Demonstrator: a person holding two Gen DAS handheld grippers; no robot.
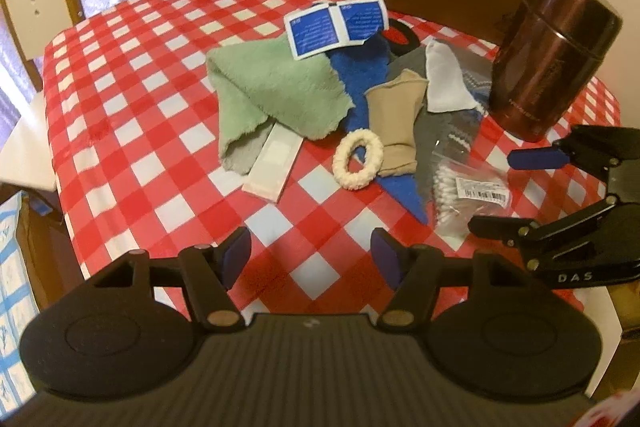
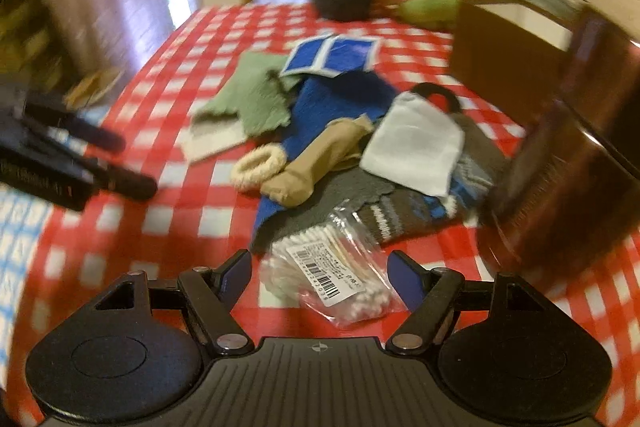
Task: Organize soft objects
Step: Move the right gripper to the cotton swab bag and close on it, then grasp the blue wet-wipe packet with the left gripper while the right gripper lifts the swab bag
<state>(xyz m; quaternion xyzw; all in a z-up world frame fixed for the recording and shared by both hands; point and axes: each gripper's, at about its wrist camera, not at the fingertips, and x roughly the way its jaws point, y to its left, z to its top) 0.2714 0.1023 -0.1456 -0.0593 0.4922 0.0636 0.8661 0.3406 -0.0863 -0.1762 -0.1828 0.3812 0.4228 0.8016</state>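
Progress: nil. Soft pile [image 1: 320, 99] unsorted on tabletop [image 1: 132, 131] ahead of left gripper [image 1: 310, 261]; right gripper [image 2: 320, 271] over swab packet [image 2: 332, 271]. Both wide open, empty.

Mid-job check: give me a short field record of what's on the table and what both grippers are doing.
surface: table under a red-and-white checked cloth
pile: green towel over blue cloth; beige sock; cream scrunchie; white cloth
packet: blue sachets on top of the pile
near edge: bag of cotton swabs
container: brown canister, right of the pile
left gripper: open, nothing between the jaws
right gripper: open, swab bag lies between the jaws, not pinched
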